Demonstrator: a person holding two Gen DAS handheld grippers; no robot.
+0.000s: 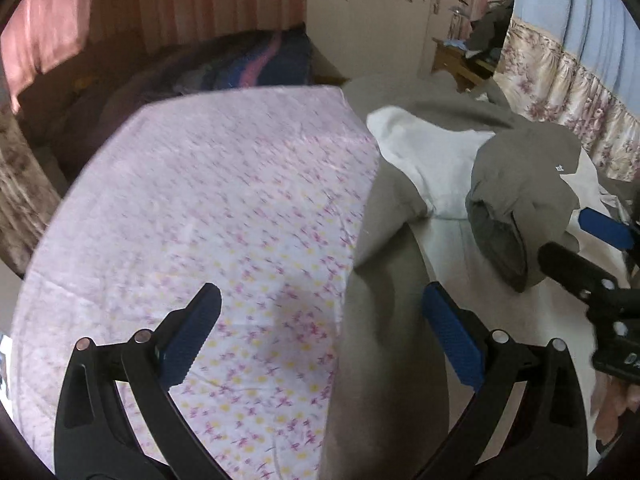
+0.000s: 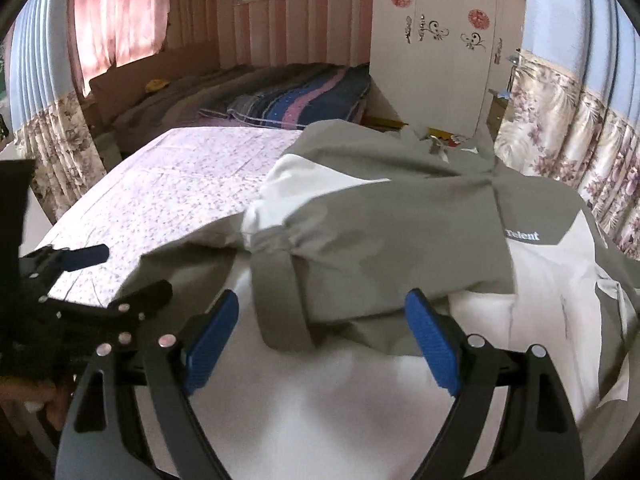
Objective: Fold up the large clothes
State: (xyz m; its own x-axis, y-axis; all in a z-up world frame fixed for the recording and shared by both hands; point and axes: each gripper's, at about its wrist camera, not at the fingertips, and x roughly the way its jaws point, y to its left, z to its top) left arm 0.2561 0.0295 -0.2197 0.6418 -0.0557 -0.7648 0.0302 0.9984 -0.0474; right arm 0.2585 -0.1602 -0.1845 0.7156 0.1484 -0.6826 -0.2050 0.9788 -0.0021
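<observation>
The right tool (image 2: 322,338) stands spread wide with nothing pinched, its blue pads either side of the cuffed end of the jacket's sleeve (image 2: 280,300), which lies between them without being pressed. That sleeve is folded across the grey and white jacket (image 2: 400,216), the landmark here, which lies spread on the flowered sheet (image 2: 160,184) covering the bed. White lettering shows on the jacket's grey chest panel, right of the sleeve. The left tool (image 1: 320,332) is likewise spread and empty, hovering over the jacket's near left edge, one pad above the sheet and the other above grey cloth. In the left wrist view the right tool (image 1: 576,240) reaches in at the jacket's right side, by the sleeve opening (image 1: 504,248). A hand (image 1: 616,408) shows beneath it. Beyond the jacket lies a striped blue and pink blanket (image 2: 304,96), and behind that a white wardrobe (image 2: 440,48). Flowered curtains (image 2: 568,136) hang to the jacket's right
</observation>
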